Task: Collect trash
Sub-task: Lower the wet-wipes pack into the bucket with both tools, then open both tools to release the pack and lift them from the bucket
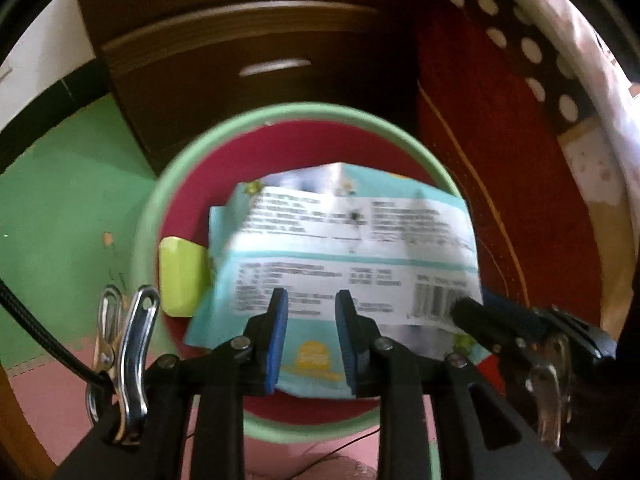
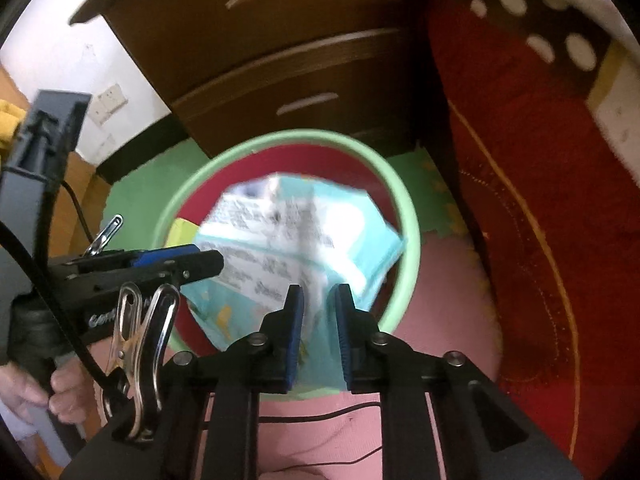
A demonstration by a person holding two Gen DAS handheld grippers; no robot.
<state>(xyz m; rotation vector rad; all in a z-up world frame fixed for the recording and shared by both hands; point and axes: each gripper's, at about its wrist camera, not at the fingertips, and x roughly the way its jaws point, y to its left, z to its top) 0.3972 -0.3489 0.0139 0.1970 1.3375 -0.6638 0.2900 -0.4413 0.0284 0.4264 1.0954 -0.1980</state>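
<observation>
The left gripper [image 1: 311, 308] hung over a round bin with a pale green rim and red inside [image 1: 168, 184], its blue-padded jaws apart with a gap between them and gripping nothing. Beneath them a crumpled light-blue and white printed plastic wrapper [image 1: 352, 236] lay across the bin's mouth, beside a yellow-green piece [image 1: 180, 276] against the left inner wall. The right gripper's black tip entered from the lower right, at the wrapper's barcode corner. Behind stood a dark brown wooden drawer cabinet [image 1: 256, 92]. In the right wrist view, the right gripper [image 2: 318, 304] had its jaws slightly apart, the wrapper's blurred lower edge between them; whether the pads pinched it could not be told. The left gripper reached in from the left, over the bin rim. A red patterned cloth [image 2: 520, 200] hung on the right.
</observation>
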